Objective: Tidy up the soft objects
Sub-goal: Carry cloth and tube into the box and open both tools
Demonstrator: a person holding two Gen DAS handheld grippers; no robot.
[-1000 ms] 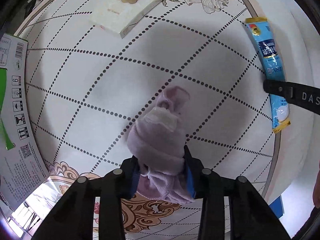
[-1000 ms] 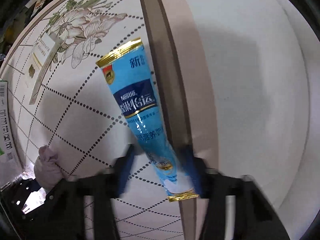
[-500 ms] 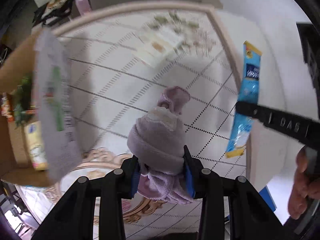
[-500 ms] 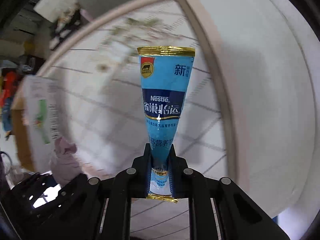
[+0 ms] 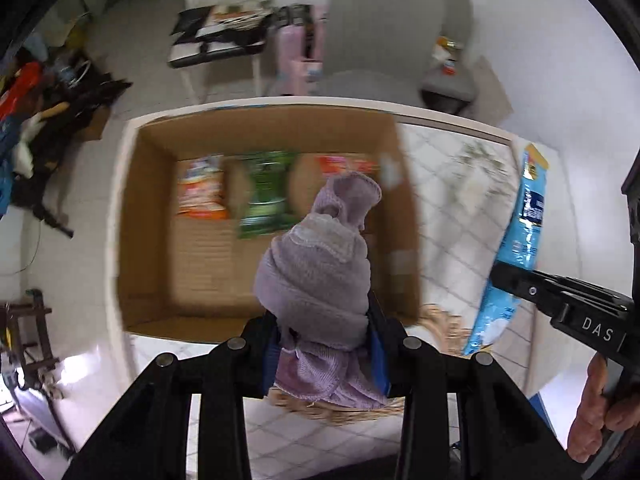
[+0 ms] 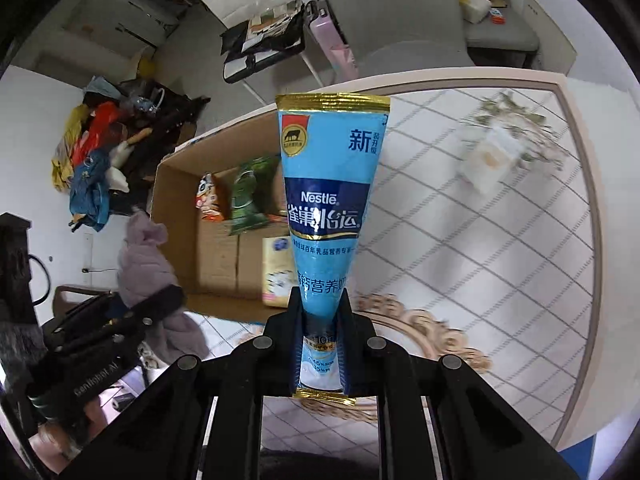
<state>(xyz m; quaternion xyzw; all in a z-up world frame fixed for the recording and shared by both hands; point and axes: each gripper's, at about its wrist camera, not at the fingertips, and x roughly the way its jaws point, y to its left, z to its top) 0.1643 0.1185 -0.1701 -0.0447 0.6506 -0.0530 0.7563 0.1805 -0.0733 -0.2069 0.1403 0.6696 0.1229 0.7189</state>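
Observation:
My left gripper is shut on a rolled lilac sock and holds it in the air above the near edge of an open cardboard box. My right gripper is shut on the lower end of a blue Nestle pouch, held upright above the table. The pouch also shows at the right of the left wrist view. The sock and left gripper show at the left of the right wrist view. The box holds an orange snack bag, a green bag and a pale tissue pack.
The box stands at the left end of a white table with dotted lines. A white flat carton lies on the table at the far right. Chairs and a pile of bags stand on the floor beyond.
Both grippers have lifted their loads off the table and swung left toward the box. The right gripper closed on the pouch a second ago. The box has come into view.

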